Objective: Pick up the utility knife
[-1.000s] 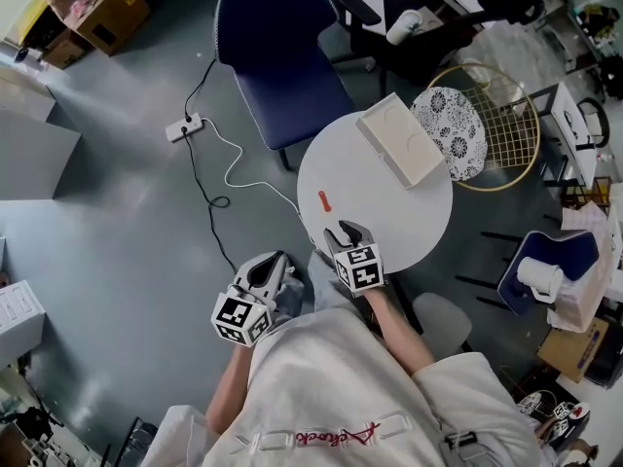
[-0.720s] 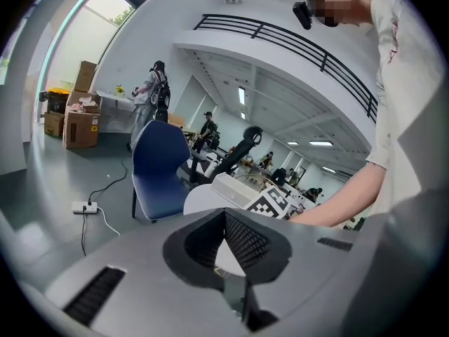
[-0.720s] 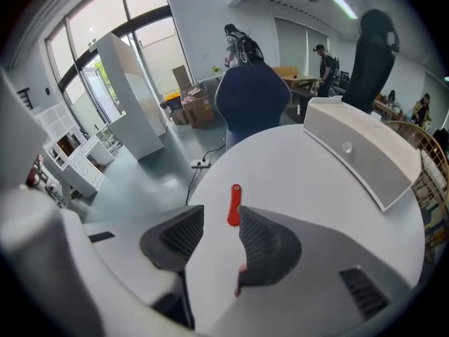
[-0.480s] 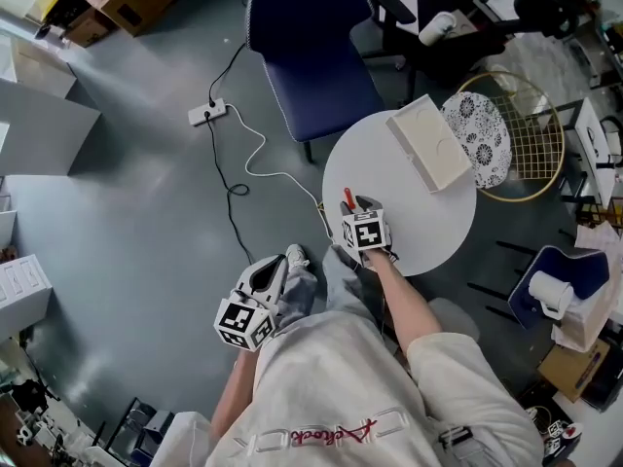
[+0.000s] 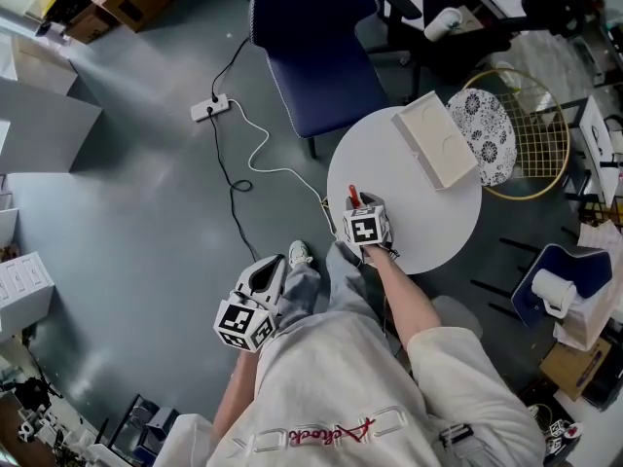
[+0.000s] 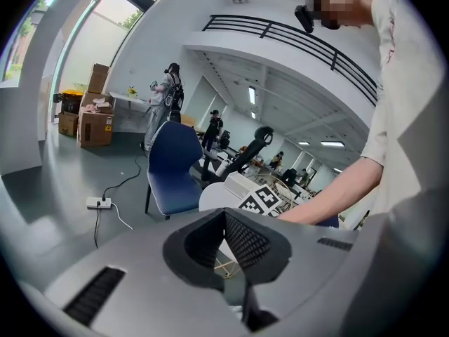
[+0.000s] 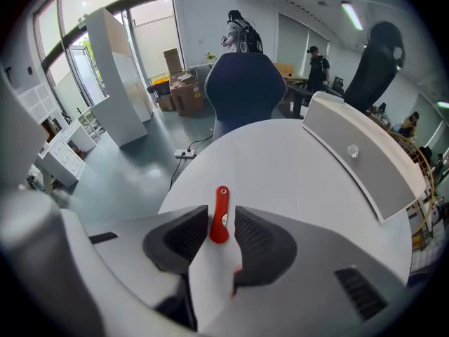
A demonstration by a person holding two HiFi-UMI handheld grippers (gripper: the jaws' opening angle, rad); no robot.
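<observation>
left gripper (image 6: pixel 224 216): jaws pressed together, nothing in them. Held off to the left of the table, well apart from the work. Idle.
blue chair (image 5: pixel 316 47): beyond the table, not in play.
table (image 5: pixel 428 217): round, white. Only the knife and the box are on it.
utility knife (image 7: pixel 221 220): red, slim, lying flat on the table near its left rim. Long axis runs away from the right gripper's camera. Can't tell if the blade is out.
right gripper (image 5: pixel 362 204): angled steeply down over the knife. Jaws have just been closing, with the knife between the pads. A thin sliver of table shows on each side of the handle, so I read it as straddling, not clamped yet.
white box (image 5: pixel 435 140): far side of the table, well apart, no interference.
step: closing on the knife, lift not begun.
risk 1: the handle is low and narrow. If the pads ride above it, they close on air or clip the top edge and it squirts out.
risk 2: the pads sit toward the near end, not the middle. Lifted from there, the far end likely droops or pivots out.
risk 3: one pad landing first shoves the knife sideways. The rim is near, so it could end up on the floor.
risk 4: tips driven into the tabletop while closing would jam or drag.
</observation>
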